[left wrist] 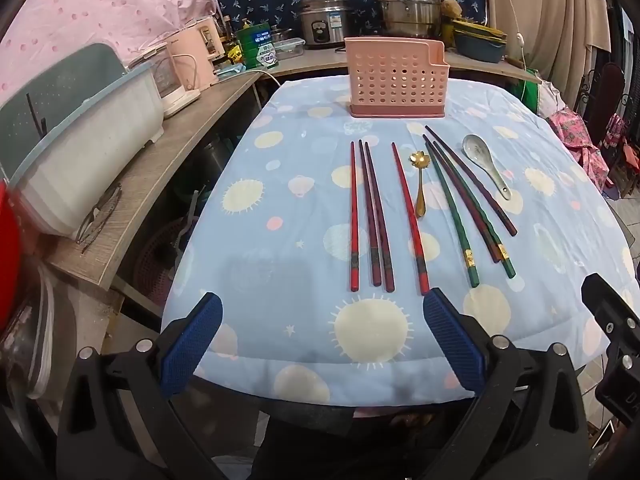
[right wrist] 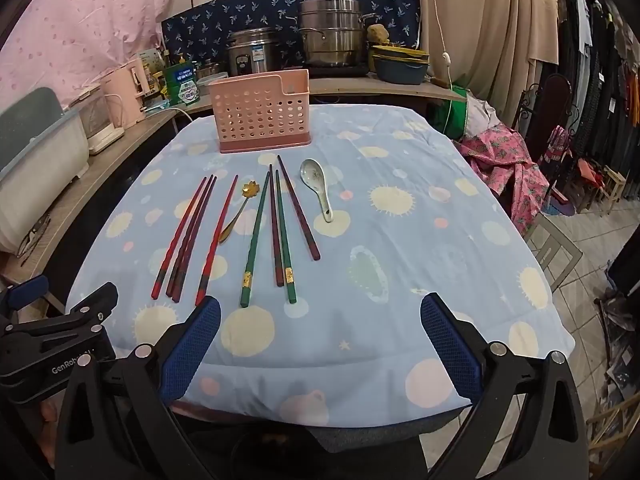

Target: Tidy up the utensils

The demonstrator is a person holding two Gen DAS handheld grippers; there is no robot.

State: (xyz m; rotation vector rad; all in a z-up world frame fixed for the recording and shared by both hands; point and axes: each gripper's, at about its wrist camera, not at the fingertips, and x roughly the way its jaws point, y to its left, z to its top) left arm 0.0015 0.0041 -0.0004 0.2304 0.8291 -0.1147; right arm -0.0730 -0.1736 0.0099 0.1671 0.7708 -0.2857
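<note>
the left gripper (left wrist: 322,308) and the right gripper (right wrist: 320,310) are both wide and hold nothing. the chopsticks (left wrist: 372,216) and two spoons (left wrist: 420,184) lie flat on the blue cloth (left wrist: 280,240), near the pink holder (left wrist: 396,80) at the far end.

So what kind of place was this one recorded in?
Most likely a home kitchen or dining corner. A side counter holds a rice cooker, a stacked steel steamer pot and a pink kettle. The table has a patterned cloth, and clothes hang on the right.
</note>
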